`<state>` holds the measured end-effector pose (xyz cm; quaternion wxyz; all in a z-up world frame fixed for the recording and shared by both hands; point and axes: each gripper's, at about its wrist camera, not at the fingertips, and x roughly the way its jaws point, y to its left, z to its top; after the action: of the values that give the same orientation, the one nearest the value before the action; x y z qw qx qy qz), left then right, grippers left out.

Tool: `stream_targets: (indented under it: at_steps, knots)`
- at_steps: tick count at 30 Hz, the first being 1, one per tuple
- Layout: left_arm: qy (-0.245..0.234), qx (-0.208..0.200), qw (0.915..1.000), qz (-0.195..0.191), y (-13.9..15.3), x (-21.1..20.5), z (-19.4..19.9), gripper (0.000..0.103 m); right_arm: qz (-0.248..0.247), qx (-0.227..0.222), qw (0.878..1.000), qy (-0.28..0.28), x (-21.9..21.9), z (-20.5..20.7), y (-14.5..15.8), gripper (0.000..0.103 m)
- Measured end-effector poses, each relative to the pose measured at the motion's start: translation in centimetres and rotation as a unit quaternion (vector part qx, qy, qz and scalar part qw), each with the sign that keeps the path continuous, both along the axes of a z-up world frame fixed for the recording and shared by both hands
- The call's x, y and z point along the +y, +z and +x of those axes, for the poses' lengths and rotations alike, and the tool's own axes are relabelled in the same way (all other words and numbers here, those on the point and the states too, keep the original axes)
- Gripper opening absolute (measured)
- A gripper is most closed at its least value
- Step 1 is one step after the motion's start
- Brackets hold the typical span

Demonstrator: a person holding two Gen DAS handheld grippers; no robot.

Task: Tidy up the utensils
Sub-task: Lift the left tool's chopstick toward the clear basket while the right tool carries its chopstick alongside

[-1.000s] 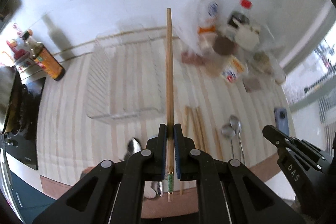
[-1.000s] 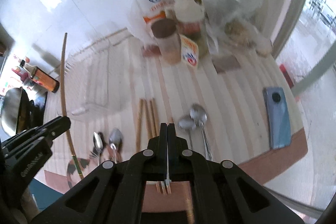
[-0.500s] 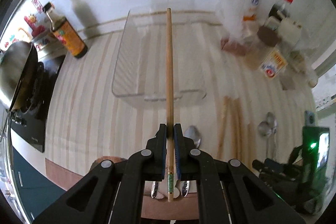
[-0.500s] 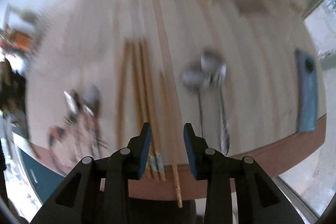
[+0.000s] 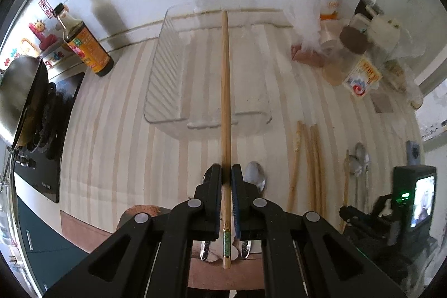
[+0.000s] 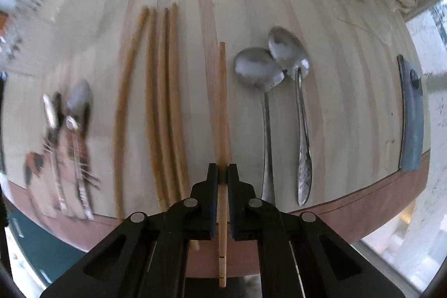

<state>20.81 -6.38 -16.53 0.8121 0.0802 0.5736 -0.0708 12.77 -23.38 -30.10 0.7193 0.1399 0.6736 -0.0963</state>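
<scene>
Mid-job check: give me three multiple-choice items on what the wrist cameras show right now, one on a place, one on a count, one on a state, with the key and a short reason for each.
1. Where does the clear tray stand?
A. On the stove
B. On the striped counter, near the wall
C. On the phone

2. How many chopsticks lie bunched on the counter left of the right gripper, in its own view?
A. One
B. Four
C. Seven

3. What is the left gripper doing?
A. Clamping a chopstick
B. Standing open and empty
C. Clamping a spoon

Key:
1 B: the tray sits on the striped counter, its far end by the wall.
2 B: four bunched chopsticks lie side by side there.
3 A: its jaws are shut on the green-banded chopstick, which points over the tray.
</scene>
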Motion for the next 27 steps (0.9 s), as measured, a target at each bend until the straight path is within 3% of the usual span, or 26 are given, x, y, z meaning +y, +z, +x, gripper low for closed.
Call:
stream_targets:
  at_steps: [8, 13, 19, 27]
  knots:
    - [0.003, -0.026, 0.9982, -0.053, 5.3, 1.1, 2.6, 0.004, 0.042, -0.126, 0.991, 0.001, -0.9, 3.4, 11.1, 0.007]
    - [0.023, 0.006, 0.9941, -0.106, 6.3, 3.5, 7.7, 0.004, 0.084, -0.175, 0.98, 0.032, -0.2, 10.3, 16.0, 0.007]
    - [0.049, 0.061, 0.9894, -0.122, 3.6, 5.6, 14.0, 0.004, 0.133, -0.148, 0.979, 0.042, 1.5, 19.9, 14.7, 0.007]
    - [0.056, 0.121, 0.9837, -0.12, -1.1, 5.9, 19.9, 0.005, 0.13, -0.107, 0.985, 0.043, 4.0, 28.5, 10.9, 0.006]
